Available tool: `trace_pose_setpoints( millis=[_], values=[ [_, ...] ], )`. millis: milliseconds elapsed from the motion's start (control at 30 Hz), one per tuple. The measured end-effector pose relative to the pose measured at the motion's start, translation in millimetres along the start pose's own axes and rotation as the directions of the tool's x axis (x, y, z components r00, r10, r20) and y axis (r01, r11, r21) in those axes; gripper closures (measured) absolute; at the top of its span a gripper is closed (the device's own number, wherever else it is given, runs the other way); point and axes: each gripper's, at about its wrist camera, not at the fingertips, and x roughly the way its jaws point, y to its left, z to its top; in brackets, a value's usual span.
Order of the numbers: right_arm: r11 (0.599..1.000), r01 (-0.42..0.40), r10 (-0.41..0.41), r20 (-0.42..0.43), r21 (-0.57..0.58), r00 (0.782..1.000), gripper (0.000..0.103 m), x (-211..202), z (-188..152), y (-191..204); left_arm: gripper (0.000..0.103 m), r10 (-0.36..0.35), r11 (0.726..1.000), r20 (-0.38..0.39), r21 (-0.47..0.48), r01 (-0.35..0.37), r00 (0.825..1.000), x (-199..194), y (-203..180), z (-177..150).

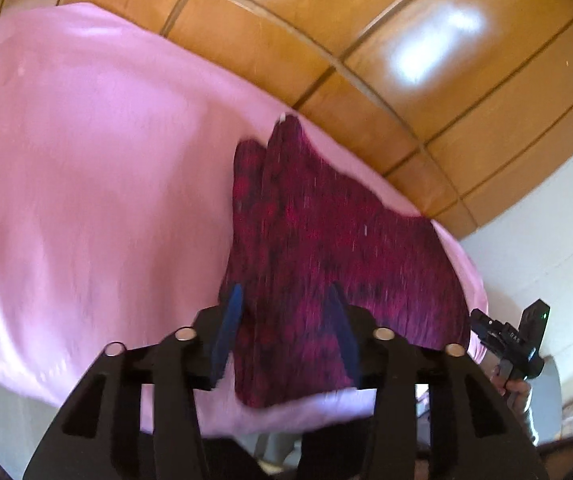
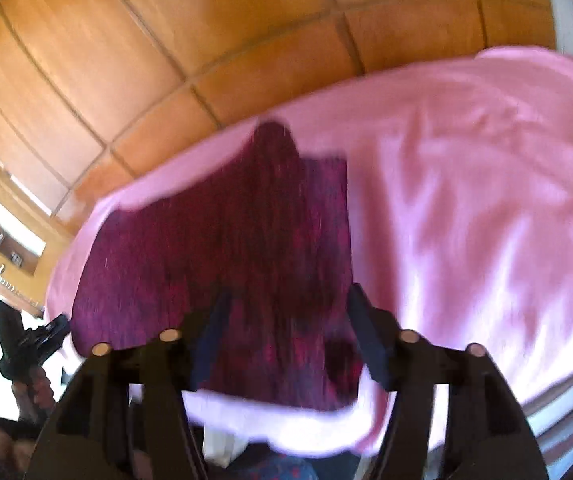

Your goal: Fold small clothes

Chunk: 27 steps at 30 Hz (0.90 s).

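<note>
My left gripper (image 1: 286, 328) and right gripper (image 2: 290, 336) both hover with jaws spread, pinching nothing, over the maroon garment (image 1: 326, 248). I'd pinch its near edge at matching corners and carry it evenly across the pink sheet (image 1: 86, 160).

The garment (image 1: 318, 248) lies on the sheet (image 1: 86, 200) covering the bed, near its edge, ahead of both my jaws. Behind the bed stands a wardrobe (image 1: 426, 60). My right gripper (image 1: 486, 328) is right of the garment.
</note>
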Motion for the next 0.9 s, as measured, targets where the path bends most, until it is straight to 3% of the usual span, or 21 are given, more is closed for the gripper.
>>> trace_pose_setpoints(
  millis=[167, 200, 233, 267, 300, 367, 433, 533, 633, 667, 733, 767, 800, 900],
  values=[
    [0.999, 0.033, -0.033, 0.012, -0.003, 0.999, 0.042, 36, 31, 9, 0.059, 0.026, 0.999, -0.006, 0.021, -0.026, 1.0, 32, -4, 22],
    [0.999, 0.047, -0.047, -0.001, -0.009, 0.999, 0.049, 44, 34, 8, 0.061, 0.025, 1.0, -0.02, 0.011, -0.025, 0.999, 41, -1, 24],
    [0.998, 0.056, -0.056, -0.025, -0.02, 0.998, 0.062, 55, 37, 11, 0.078, 0.026, 1.0, -0.026, 0.008, -0.026, 0.999, 48, 0, 27],
    [0.997, 0.069, -0.071, -0.04, -0.036, 0.997, 0.081, 59, 39, 12, 0.084, 0.037, 0.999, -0.031, 0.018, -0.036, 0.999, 53, -2, 30],
    [0.992, 0.105, -0.107, -0.031, -0.069, 0.994, 0.087, 61, 41, 16, 0.088, 0.044, 0.999, -0.022, 0.03, -0.043, 0.999, 56, -6, 33],
    [0.988, 0.111, -0.11, 0.012, -0.108, 0.994, 0.09, 55, 49, 25, 0.089, 0.054, 0.995, 0.01, 0.08, -0.055, 0.998, 56, -16, 38],
    [0.986, 0.125, -0.119, 0.057, -0.114, 0.991, 0.09, 48, 56, 27, 0.09, 0.108, 0.987, 0.03, 0.12, -0.111, 0.994, 58, -23, 43],
    [0.967, 0.216, -0.21, 0.056, -0.134, 0.976, 0.09, 67, 61, 24, 0.09, 0.177, 0.977, 0.0, 0.12, -0.175, 0.984, 80, -11, 45],
    [0.962, 0.242, -0.247, -0.021, -0.125, 0.969, 0.089, 95, 46, 10, 0.089, 0.178, 0.98, -0.008, 0.089, -0.177, 0.984, 83, -6, 42],
    [0.967, 0.231, -0.234, -0.006, -0.111, 0.972, 0.088, 94, 43, 8, 0.087, 0.186, 0.978, 0.012, 0.092, -0.186, 0.982, 76, -9, 42],
    [0.972, 0.221, -0.221, 0.011, -0.084, 0.975, 0.075, 87, 44, 6, 0.083, 0.212, 0.972, 0.033, 0.096, -0.214, 0.977, 65, -15, 43],
    [0.968, 0.237, -0.236, 0.019, -0.076, 0.971, 0.052, 83, 44, 4, 0.081, 0.227, 0.967, 0.052, 0.107, -0.231, 0.973, 59, -19, 44],
    [0.962, 0.264, -0.262, 0.038, -0.072, 0.964, 0.04, 78, 44, 4, 0.076, 0.242, 0.958, 0.104, 0.131, -0.255, 0.965, 52, -29, 45],
    [0.953, 0.291, -0.28, 0.12, -0.086, 0.952, 0.04, 56, 43, 17, 0.049, 0.202, 0.946, 0.23, 0.207, -0.251, 0.952, 35, -58, 46]
  ],
)
